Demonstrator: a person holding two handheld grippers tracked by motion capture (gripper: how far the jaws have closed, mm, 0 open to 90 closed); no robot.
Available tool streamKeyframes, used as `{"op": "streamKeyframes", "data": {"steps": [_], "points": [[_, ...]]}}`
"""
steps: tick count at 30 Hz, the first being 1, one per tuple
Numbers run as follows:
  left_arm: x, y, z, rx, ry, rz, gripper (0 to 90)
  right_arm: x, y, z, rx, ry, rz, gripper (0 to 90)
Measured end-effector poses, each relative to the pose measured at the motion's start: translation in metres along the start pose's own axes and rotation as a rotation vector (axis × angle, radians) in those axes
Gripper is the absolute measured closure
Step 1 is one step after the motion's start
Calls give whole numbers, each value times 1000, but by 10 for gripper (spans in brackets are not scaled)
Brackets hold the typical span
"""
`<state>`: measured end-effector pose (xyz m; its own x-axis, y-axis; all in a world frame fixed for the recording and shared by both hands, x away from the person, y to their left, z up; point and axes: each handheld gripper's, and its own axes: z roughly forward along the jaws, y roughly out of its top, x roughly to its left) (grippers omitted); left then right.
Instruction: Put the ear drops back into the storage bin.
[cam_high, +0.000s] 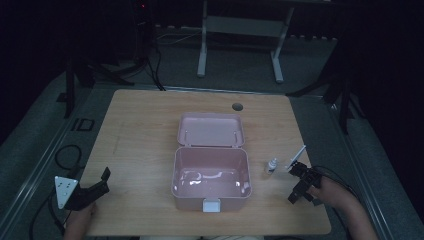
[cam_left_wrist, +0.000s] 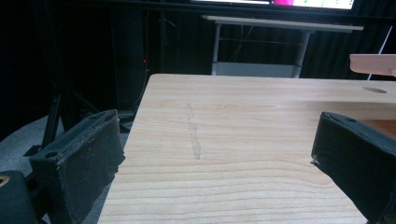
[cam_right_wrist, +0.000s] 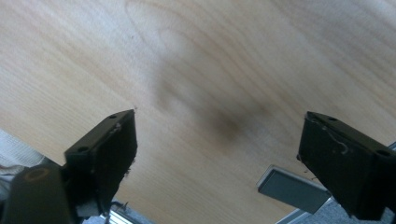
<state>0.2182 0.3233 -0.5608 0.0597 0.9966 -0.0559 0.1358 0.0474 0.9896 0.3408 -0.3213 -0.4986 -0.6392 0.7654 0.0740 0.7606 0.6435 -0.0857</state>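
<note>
Left tool (cam_high: 104, 181) jaws apart, right tool (cam_high: 296, 192) jaws apart, small bottle (cam_high: 272, 165) label unreadable, pink box (cam_high: 211, 192) open

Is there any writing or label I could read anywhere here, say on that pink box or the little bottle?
None can be read. The pink box is plain. The little bottle is too small to show any label. The screen strip beyond the table is too blurred to read.

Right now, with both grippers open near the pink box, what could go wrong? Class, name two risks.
1. The small bottle stands upright close beside the right gripper; a careless sweep could tip it.
2. The pink box lies open with its lid tilted back; a bump from the left gripper might shift it or drop the lid shut.
</note>
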Motion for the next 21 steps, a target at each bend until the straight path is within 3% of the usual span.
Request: {"op": "streamKeyframes", "data": {"steps": [9, 11, 15, 21], "points": [[0, 0, 0, 0, -1, -1, 20, -4, 17, -5, -36, -12, -5, 110], [0, 0, 0, 0, -1, 0, 20, -3, 21, -5, -22, -30, -24, 110], [0, 0, 0, 1, -2, 0, 20, 0, 31, -5, -27, -9, -52, 110], [0, 0, 0, 0, -4, 3, 20, 0, 51, -8, -58, -26, -40, 110]]}}
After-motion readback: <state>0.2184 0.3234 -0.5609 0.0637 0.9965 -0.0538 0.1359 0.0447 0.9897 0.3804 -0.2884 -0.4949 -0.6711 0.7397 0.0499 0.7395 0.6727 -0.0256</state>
